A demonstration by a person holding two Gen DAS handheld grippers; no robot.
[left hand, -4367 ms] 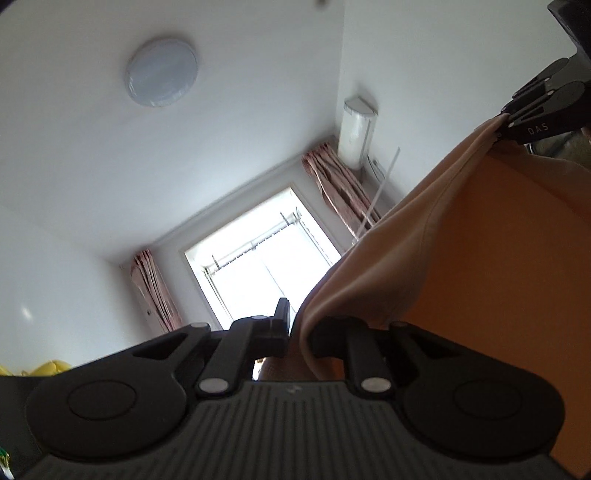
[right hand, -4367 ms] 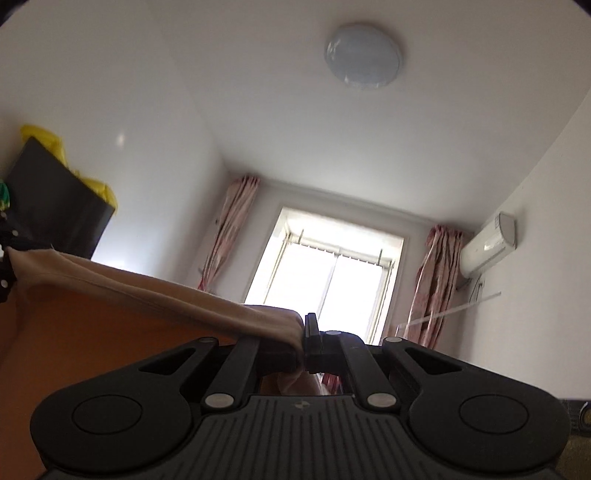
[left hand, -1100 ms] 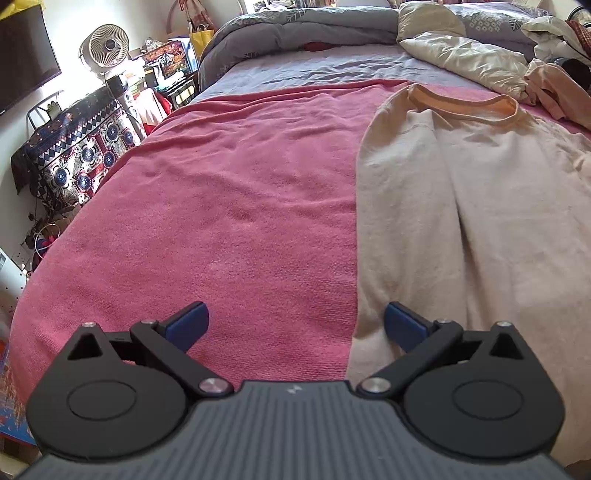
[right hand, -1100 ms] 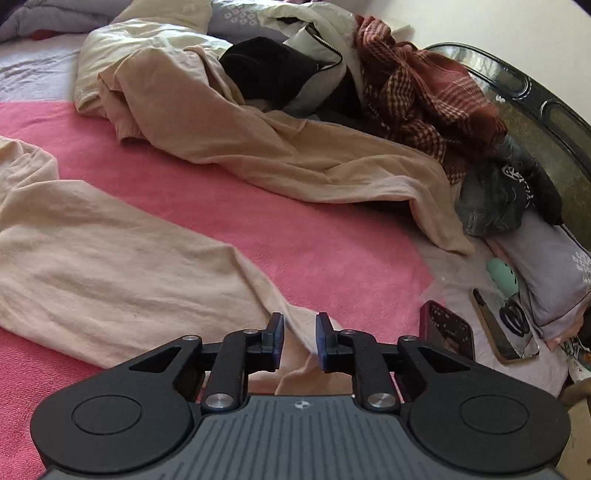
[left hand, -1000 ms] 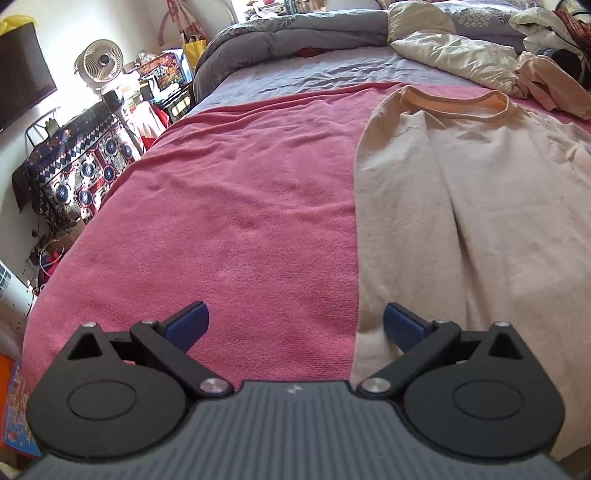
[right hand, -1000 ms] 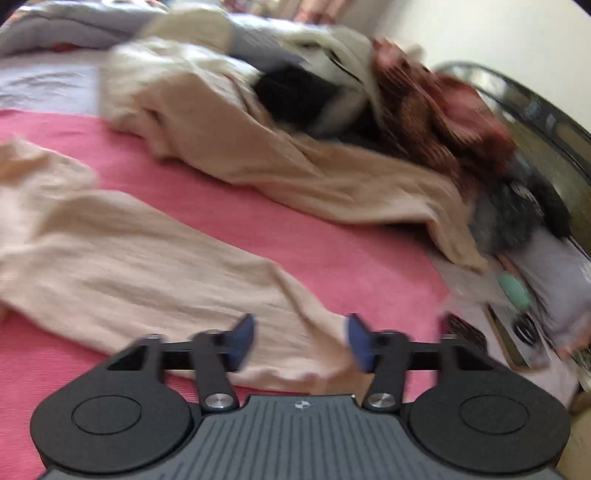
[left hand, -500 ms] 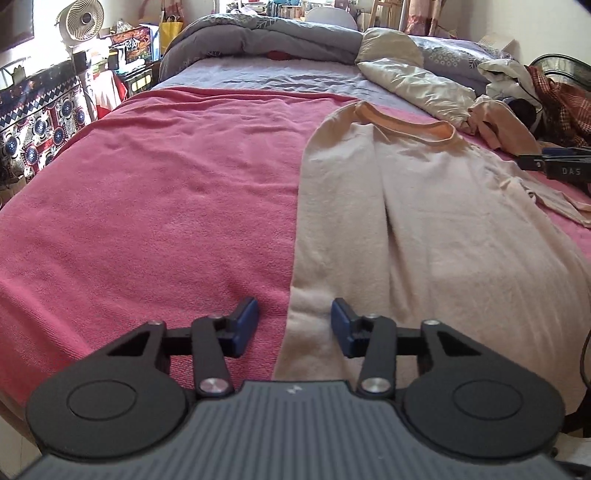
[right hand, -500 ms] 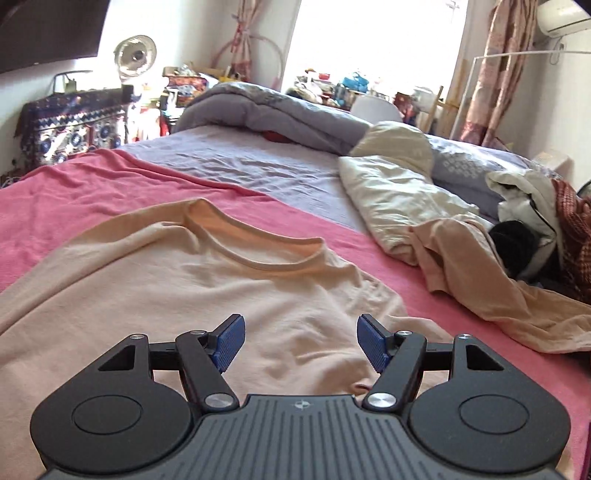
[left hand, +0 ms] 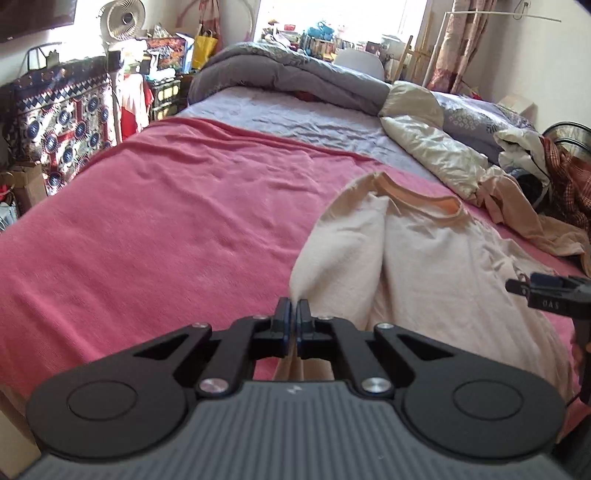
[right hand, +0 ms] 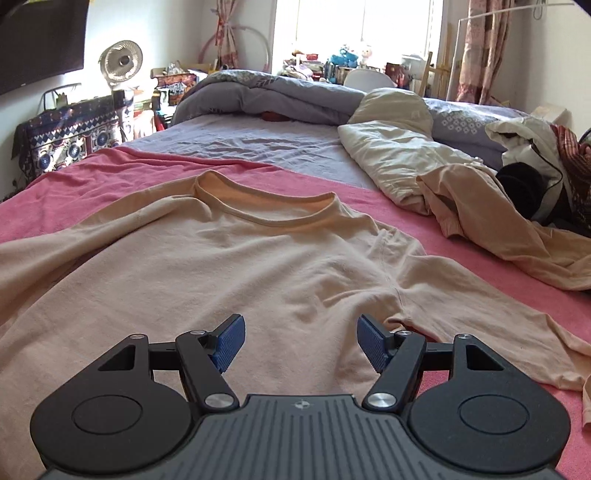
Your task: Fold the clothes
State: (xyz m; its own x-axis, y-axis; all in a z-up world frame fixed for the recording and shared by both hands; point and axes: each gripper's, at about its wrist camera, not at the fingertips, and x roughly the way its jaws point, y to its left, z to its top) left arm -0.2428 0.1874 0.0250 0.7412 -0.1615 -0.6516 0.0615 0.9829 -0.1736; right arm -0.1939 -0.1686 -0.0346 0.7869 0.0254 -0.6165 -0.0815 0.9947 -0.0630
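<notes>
A beige long-sleeved shirt (right hand: 258,258) lies spread on a pink blanket (left hand: 166,229), collar (right hand: 266,206) toward the far end. My left gripper (left hand: 294,314) is shut on the shirt's (left hand: 424,266) left edge near the hem and lifts it into a raised fold. My right gripper (right hand: 299,338) is open and empty, low over the shirt's lower middle, with the right sleeve (right hand: 498,325) stretching off to its right. The right gripper also shows at the right edge of the left wrist view (left hand: 546,291).
A pile of loose clothes (right hand: 517,206) and a cream quilt (right hand: 399,147) lie at the far right of the bed. A grey duvet (right hand: 266,96) is bunched at the head. A fan (left hand: 123,18) and a patterned cabinet (left hand: 62,122) stand left of the bed.
My left gripper has shut on the shirt's left edge and raised it. My right gripper let go of the sleeve, swung over the shirt body and stays open.
</notes>
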